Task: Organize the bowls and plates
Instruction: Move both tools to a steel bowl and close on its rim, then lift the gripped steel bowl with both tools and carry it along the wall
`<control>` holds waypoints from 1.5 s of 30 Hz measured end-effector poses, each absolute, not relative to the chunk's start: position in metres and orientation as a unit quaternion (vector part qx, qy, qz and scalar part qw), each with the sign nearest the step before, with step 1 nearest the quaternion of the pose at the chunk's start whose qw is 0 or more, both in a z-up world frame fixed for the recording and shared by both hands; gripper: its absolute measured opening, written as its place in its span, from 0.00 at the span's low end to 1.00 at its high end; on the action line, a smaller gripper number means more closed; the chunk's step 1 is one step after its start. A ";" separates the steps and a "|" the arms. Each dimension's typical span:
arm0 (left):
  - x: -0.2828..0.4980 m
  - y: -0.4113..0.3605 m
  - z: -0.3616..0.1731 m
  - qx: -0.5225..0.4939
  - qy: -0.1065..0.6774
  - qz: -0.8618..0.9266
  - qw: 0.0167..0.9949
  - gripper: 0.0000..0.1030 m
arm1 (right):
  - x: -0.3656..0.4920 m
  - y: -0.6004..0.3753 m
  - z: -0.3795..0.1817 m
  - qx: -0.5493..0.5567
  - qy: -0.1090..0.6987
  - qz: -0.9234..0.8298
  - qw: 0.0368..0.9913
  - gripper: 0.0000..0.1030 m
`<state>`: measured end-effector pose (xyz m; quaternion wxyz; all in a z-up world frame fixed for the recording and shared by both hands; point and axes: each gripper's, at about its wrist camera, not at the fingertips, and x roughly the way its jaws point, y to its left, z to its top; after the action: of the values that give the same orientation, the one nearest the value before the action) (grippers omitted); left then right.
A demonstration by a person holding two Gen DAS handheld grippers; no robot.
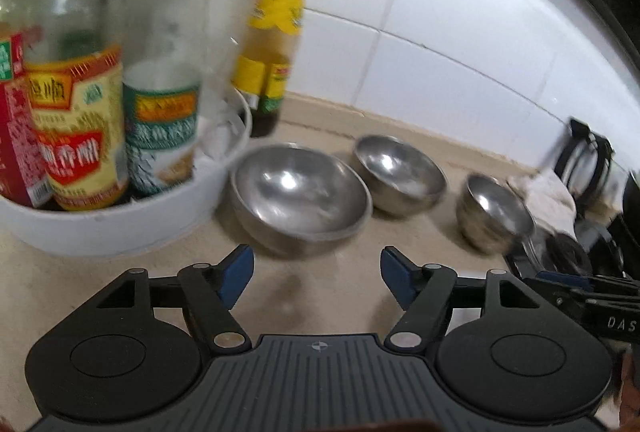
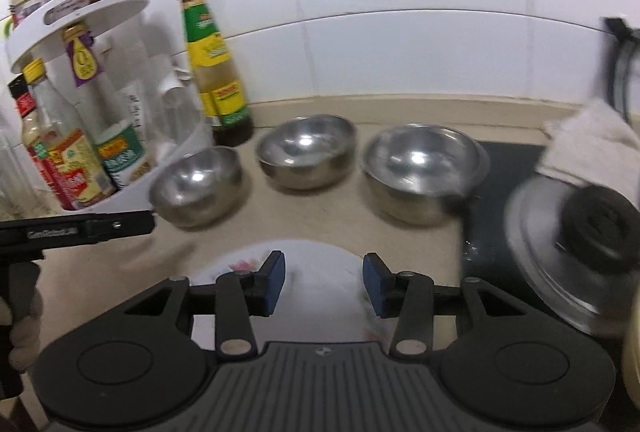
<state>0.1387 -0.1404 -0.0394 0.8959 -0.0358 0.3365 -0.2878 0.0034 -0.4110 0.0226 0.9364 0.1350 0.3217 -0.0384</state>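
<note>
Well, counter [image 2: 352, 103]: three round stainless-steel bowls stand in a row near the wall tiles, apart, unstacked.
Largest bowl [image 1: 300, 197]: shiny, empty, just beside the white condiment rack [image 1: 120, 224].
Left gripper [image 1: 317, 278]: spread, empty, facing it, likely to grasp.
White plate [image 2: 320, 272]: under the right gripper [image 2: 324, 282], spread, empty.
</note>
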 end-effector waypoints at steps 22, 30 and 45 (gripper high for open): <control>0.218 -0.170 -0.072 -0.055 0.462 -0.207 0.860 0.38 | 0.219 -0.400 -0.017 0.208 0.499 0.135 0.830 0.19; 0.184 -0.156 -0.056 -0.020 0.473 -0.229 0.850 0.37 | 0.193 -0.400 -0.018 0.200 0.522 0.178 0.810 0.18; 0.167 -0.141 -0.018 0.003 0.450 -0.217 0.866 0.51 | 0.173 -0.426 0.020 0.175 0.502 0.167 0.830 0.23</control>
<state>0.1675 -0.1415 -0.0177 0.8664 0.0031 0.4499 -0.2167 0.1729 -0.4263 0.0202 0.8303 0.1752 0.5022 0.1667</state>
